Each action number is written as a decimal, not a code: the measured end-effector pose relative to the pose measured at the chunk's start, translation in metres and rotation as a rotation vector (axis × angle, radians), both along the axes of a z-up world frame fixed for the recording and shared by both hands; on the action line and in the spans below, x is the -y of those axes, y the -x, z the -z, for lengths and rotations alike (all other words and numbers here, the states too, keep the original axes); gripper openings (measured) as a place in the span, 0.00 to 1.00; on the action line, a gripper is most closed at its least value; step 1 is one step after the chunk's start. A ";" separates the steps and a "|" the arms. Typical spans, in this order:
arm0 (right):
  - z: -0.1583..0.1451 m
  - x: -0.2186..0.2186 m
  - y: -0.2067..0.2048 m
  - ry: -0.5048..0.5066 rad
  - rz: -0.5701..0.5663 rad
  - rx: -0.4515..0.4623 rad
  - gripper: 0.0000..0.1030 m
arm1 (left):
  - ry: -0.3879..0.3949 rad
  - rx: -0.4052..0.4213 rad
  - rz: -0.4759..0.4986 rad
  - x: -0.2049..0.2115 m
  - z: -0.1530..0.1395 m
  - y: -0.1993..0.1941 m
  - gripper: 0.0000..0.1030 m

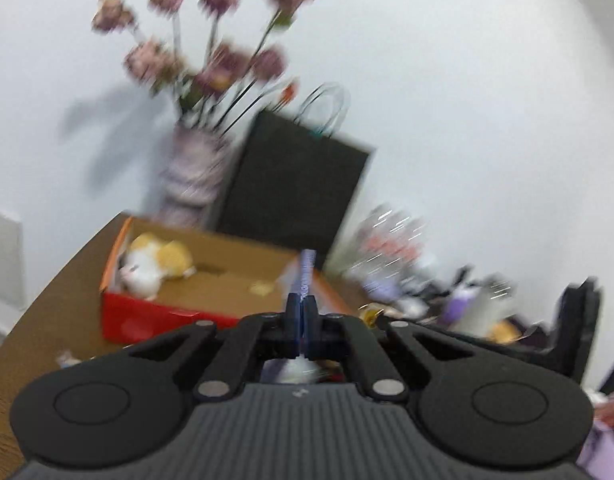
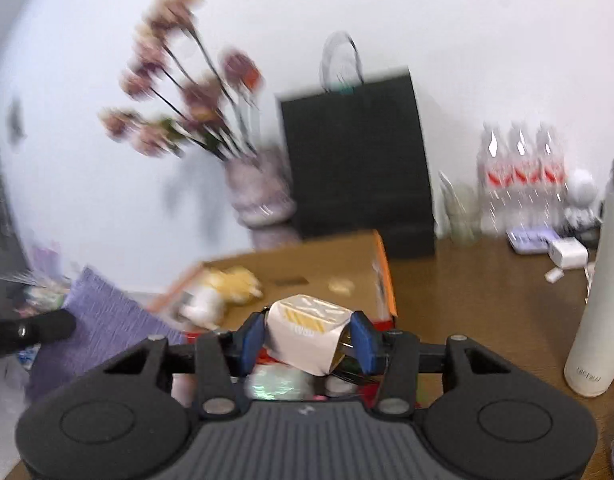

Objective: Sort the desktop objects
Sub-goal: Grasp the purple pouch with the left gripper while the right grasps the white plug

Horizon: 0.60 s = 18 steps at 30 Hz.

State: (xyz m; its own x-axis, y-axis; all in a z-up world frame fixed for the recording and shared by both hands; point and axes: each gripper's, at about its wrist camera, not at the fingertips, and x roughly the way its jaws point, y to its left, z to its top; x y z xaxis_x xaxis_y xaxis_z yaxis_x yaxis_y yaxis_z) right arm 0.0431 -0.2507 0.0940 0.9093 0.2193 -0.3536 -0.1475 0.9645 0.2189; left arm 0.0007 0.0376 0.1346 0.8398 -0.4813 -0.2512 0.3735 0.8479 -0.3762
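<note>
A brown wooden worktop (image 2: 487, 292) is seen. On it an open orange cardboard box (image 2: 383, 280) is set at centre frame, a black paper bag (image 2: 355, 160) and a vase (image 2: 263, 196) behind it, and a white bottle (image 2: 599, 300) at the right edge.

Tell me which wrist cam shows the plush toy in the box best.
Left wrist: the plush toy lies unobstructed in the cardboard box, white and yellow body readable. Right wrist shows it smaller, more blurred, at the box's left end.

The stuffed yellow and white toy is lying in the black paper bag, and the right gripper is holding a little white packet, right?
Not quite. The yellow and white plush toy lies in the open orange cardboard box, as the left wrist view shows. The right gripper does hold the small white packet.
</note>
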 end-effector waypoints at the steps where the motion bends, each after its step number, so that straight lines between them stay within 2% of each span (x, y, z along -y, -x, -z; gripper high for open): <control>1: 0.000 -0.003 0.014 0.049 -0.025 0.008 0.45 | 0.009 -0.008 0.014 -0.001 -0.001 0.010 0.02; 3: 0.010 -0.013 0.033 0.146 -0.056 -0.028 0.45 | 0.024 -0.066 0.036 -0.003 0.006 0.024 0.02; 4: 0.019 -0.018 0.043 0.181 -0.071 -0.055 0.44 | 0.034 -0.120 0.036 -0.004 0.015 0.030 0.02; 7: 0.043 -0.024 0.065 0.219 -0.082 -0.108 0.44 | 0.032 -0.209 0.035 -0.001 0.041 0.050 0.02; 10: 0.064 -0.029 0.085 0.276 -0.095 -0.148 0.44 | -0.089 -0.253 0.008 0.013 0.064 0.068 0.02; 13: 0.075 -0.035 0.102 0.316 -0.119 -0.170 0.45 | -0.142 -0.337 -0.031 0.016 0.092 0.076 0.02; 16: 0.081 -0.040 0.117 0.339 -0.129 -0.166 0.42 | -0.189 -0.404 -0.124 0.015 0.111 0.079 0.05; 17: 0.082 -0.042 0.120 0.352 -0.126 -0.162 0.41 | -0.211 -0.402 -0.131 0.016 0.112 0.082 0.09; 18: 0.082 -0.042 0.123 0.365 -0.125 -0.157 0.41 | -0.224 -0.394 -0.134 0.018 0.110 0.086 0.25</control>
